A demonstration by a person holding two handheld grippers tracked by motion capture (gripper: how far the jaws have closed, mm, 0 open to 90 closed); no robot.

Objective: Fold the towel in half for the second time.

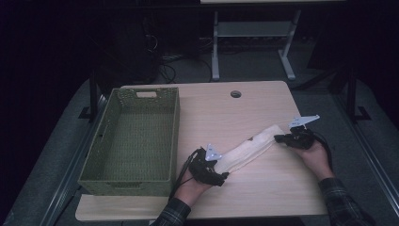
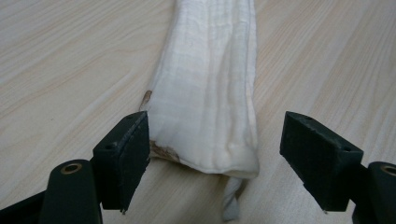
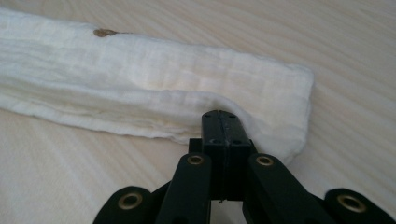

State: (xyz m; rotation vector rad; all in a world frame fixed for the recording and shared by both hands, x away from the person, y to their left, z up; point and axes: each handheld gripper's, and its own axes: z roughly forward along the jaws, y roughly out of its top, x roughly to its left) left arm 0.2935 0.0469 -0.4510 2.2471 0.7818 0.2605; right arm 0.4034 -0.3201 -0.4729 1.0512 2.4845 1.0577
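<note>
Cloth (image 2: 210, 93): cream woven fabric, soft, matt, fine crinkled weave, 1 small brown stain.
Table (image 2: 70, 56): pale wood-grain top, smooth, faint sheen.
Basket (image 1: 134, 136): olive-green perforated plastic, matt.
Left gripper (image 2: 215, 158): black matt plastic jaws, brass-coloured rivets.
Right gripper (image 3: 223, 122): same black matt plastic, grey metal-looking plate on top.

The long folded cream-white muslin cloth (image 1: 248, 149) carries small brown marks and a fine crinkled weave; the rectangular olive-green perforated plastic basket (image 1: 133, 180) shows a dotted hole pattern; the pale wood-grain laminate table (image 1: 263, 188) is streaked beige; both sleeves are dark plaid.
</note>
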